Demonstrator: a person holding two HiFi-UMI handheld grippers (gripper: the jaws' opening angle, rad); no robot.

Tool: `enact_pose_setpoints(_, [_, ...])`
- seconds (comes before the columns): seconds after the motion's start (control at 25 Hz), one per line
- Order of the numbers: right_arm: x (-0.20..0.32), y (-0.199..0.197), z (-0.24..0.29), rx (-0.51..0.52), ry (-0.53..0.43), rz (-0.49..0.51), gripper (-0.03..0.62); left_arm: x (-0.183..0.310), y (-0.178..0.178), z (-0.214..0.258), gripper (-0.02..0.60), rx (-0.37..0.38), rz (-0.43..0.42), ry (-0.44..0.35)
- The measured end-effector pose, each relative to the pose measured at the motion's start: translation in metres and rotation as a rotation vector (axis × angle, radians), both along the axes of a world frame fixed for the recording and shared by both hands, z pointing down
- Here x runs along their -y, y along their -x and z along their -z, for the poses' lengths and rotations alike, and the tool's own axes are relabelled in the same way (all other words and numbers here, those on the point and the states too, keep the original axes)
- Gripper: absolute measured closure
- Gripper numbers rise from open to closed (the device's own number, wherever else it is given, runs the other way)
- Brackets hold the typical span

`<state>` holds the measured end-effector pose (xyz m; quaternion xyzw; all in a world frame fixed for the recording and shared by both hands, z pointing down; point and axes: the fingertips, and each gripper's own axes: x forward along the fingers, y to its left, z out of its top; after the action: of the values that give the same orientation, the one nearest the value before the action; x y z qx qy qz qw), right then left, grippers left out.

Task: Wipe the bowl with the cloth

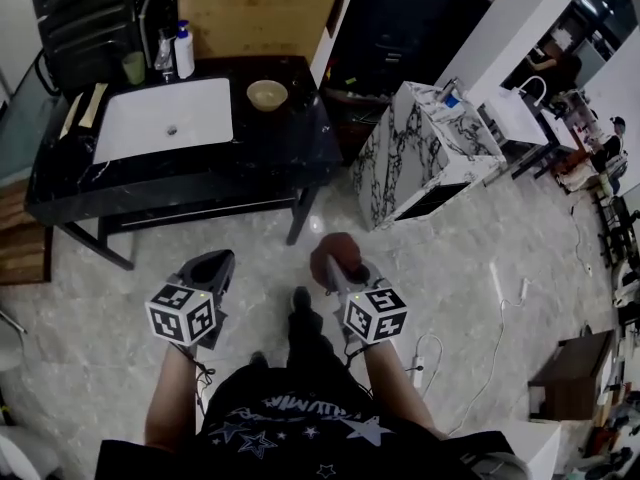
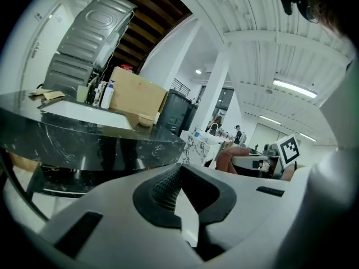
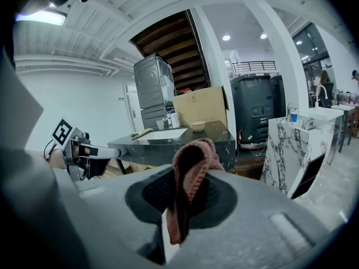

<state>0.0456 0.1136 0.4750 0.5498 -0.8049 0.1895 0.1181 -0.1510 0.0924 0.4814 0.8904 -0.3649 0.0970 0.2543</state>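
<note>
A beige bowl point(image 1: 267, 94) stands on the black marble table point(image 1: 290, 148), to the right of the white sink; it also shows small as the bowl point(image 3: 197, 126) and the bowl point(image 2: 145, 119). My right gripper point(image 1: 340, 261) is shut on a reddish-brown cloth point(image 1: 334, 254), which hangs folded between the jaws as the cloth point(image 3: 188, 172). My left gripper point(image 1: 212, 264) is shut with nothing in it; its pads meet in the left gripper view point(image 2: 174, 190). Both grippers hover over the floor, well short of the table.
A white sink point(image 1: 165, 118) is set into the table, with bottles point(image 1: 184, 50) and a green cup point(image 1: 134, 67) behind it. A cardboard box point(image 1: 258, 13) stands at the back. A white marble cabinet point(image 1: 425, 153) is to the right. Cables and a power strip point(image 1: 419, 371) lie on the floor.
</note>
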Motion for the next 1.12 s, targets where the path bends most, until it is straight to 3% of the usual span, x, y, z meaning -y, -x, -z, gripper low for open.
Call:
enact_pose_setpoints(0.4, [0.126,-0.011,0.000,0.058,-0.033,0.099,0.543,0.089,-0.002,0.003,0.574,0.057,0.112,-0.009])
enact_pose_setpoints(0.6, [0.184,-0.034,0.009,0.074,-0.046,0.144,0.543,0.136,-0.026,0.015,0.574,0.072,0.160,-0.028])
enact_pose_setpoints(0.76, [0.221,-0.042,0.015,0.058,-0.083,0.242,0.543,0.166,-0.050,0.033,0.574,0.026,0.190,-0.056])
enact_pose_setpoints(1.12, [0.273,-0.046,0.019,0.091,-0.113,0.384,0.543,0.202,-0.067,0.031,0.574,0.067,0.301,-0.040])
